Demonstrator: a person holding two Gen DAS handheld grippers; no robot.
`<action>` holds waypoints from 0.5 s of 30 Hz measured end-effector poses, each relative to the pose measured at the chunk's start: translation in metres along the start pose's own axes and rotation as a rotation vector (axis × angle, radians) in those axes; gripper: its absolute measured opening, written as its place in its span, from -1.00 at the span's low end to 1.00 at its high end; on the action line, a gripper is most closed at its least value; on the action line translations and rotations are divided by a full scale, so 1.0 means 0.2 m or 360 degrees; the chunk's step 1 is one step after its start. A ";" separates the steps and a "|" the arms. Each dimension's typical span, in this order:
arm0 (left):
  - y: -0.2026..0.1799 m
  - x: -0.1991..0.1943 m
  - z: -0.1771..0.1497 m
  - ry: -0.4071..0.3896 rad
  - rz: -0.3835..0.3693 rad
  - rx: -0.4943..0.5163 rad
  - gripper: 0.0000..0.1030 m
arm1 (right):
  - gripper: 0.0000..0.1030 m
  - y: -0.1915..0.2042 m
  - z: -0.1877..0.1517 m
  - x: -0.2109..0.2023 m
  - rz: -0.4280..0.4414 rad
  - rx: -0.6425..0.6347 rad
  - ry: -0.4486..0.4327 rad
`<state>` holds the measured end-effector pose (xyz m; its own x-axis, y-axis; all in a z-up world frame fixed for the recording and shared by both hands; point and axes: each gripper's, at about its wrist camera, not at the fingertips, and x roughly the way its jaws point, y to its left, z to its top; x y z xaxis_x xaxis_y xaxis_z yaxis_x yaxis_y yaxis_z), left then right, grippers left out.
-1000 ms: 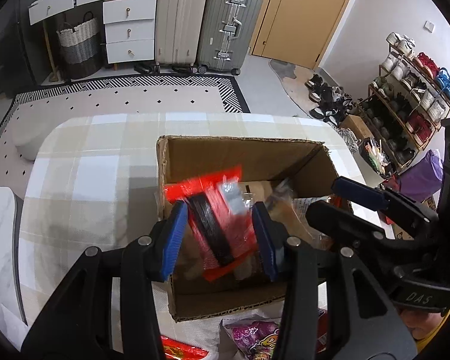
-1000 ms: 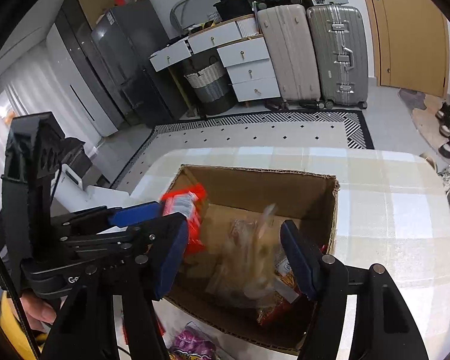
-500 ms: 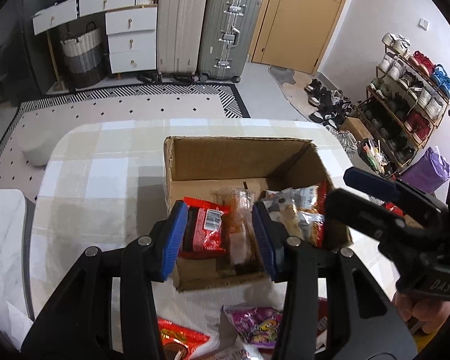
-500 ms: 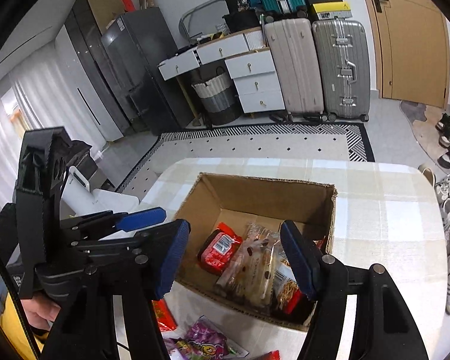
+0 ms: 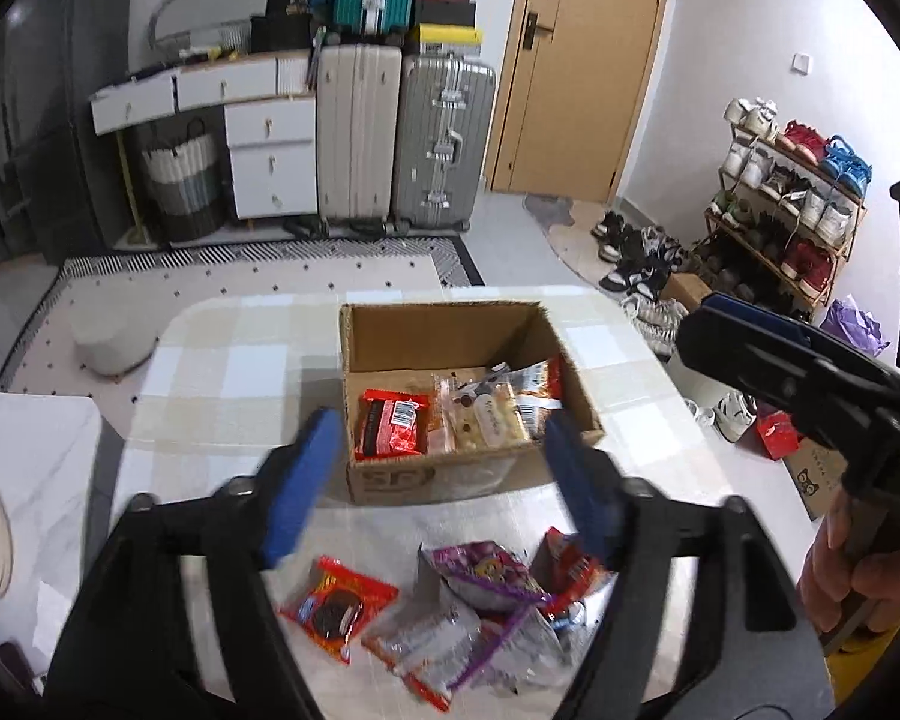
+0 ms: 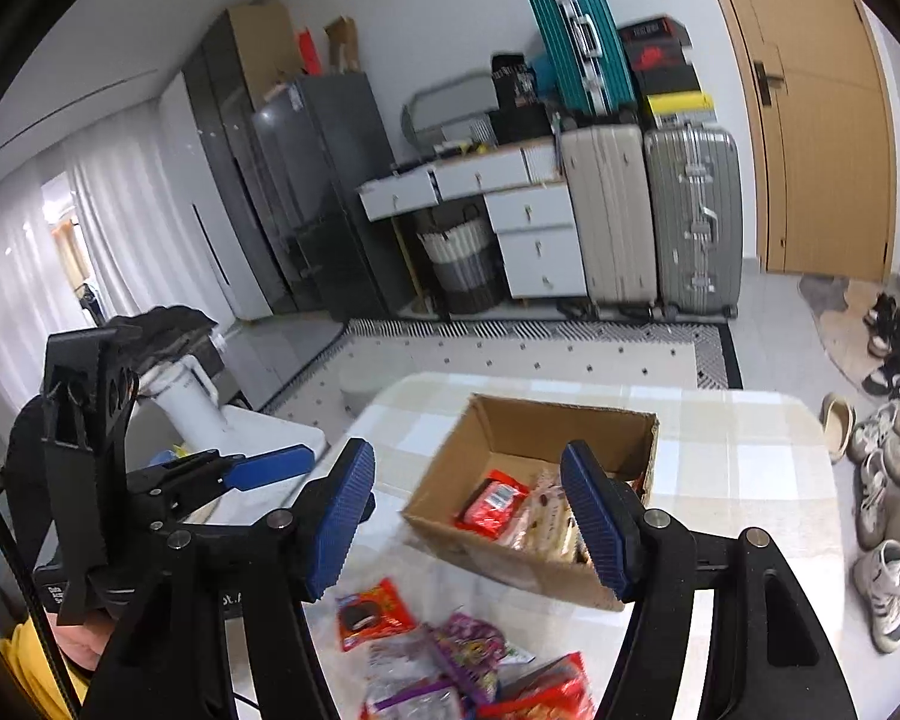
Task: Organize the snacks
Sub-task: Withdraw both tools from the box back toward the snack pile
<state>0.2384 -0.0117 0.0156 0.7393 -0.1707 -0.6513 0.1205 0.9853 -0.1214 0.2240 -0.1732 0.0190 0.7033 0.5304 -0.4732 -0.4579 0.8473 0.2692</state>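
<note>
Snacks (image 5: 444, 420): several in one box (image 5: 450, 324)

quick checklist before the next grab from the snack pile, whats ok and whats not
1. Left tongs empty: ok, the jaws have just been opening and nothing is between them.
2. Right tongs empty: ok, the jaws stand apart with nothing between them.
3. Last snacks inside the cardboard box: ok, the red packet and the clear packet lie on its floor.
4. Box has room: ok, its far half is bare.
5. Snacks left on the table: ok, the red cookie packet lies apart to the left of the pile; the purple bag lies on other packets.
6. Sharp view of the pile: not ok, blurred in both views.
</note>
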 end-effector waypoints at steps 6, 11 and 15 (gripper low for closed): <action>-0.07 -0.39 -0.12 -0.0125 0.0005 0.0010 0.61 | 0.47 0.19 -0.06 -0.31 0.0066 -0.0095 -0.0115; -0.10 -0.67 -0.22 -0.0216 0.0001 0.0003 0.68 | 0.66 0.36 -0.12 -0.54 0.0109 -0.0144 -0.0218; -0.08 -0.88 -0.32 -0.0304 0.0016 -0.0031 0.95 | 0.77 0.47 -0.21 -0.69 0.0130 -0.0185 -0.0305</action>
<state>0.0637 0.0022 0.0852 0.8530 -0.1535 -0.4989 0.1007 0.9862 -0.1312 0.0609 -0.1684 0.0749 0.7468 0.6020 -0.2827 -0.5692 0.7984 0.1965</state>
